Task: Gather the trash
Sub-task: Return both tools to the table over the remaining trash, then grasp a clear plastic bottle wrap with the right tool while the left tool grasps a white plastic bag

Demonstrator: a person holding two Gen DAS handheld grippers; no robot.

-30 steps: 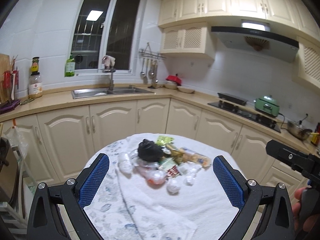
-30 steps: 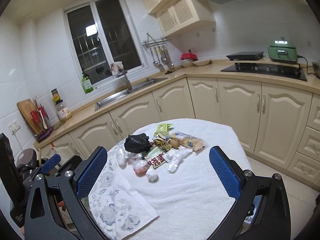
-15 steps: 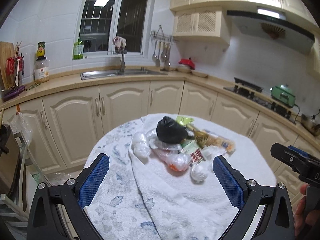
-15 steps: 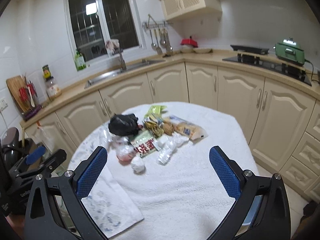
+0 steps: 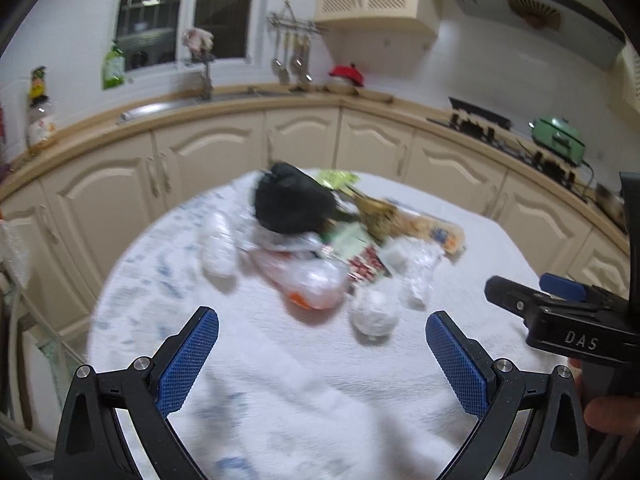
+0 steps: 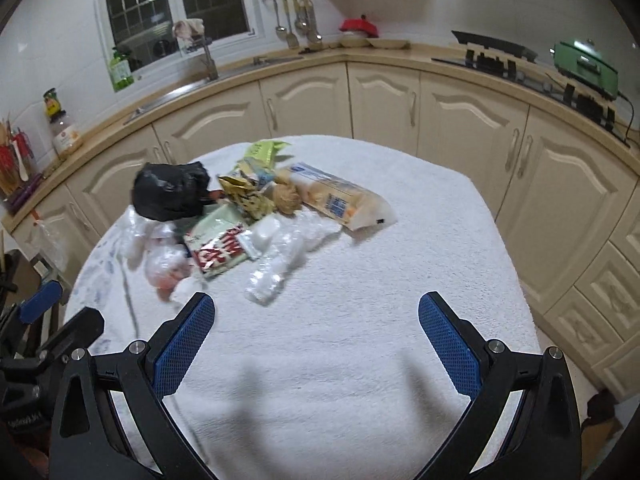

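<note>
Cream kitchen cabinets (image 6: 460, 120) curve behind us, running under a counter with a sink (image 6: 224, 70) on the window side and a green appliance (image 6: 586, 66) at the far right. Before them stands our round table (image 6: 380, 280), covered in a white towel. On its far half lies the trash, all in one loose heap: a crumpled black bag (image 6: 172, 192) at the left end, a long clear snack packet (image 6: 340, 200) at the right end, a red-and-white wrapper (image 6: 222, 250) between them, nearer us, and a small white wad (image 5: 374, 316) at the near edge (the left wrist view is blurred, so it may be tissue or plastic). Our left gripper (image 5: 320, 360) and right gripper (image 6: 316, 350) both hang over bare towel short of the heap, jaws spread wide and holding nothing.
</note>
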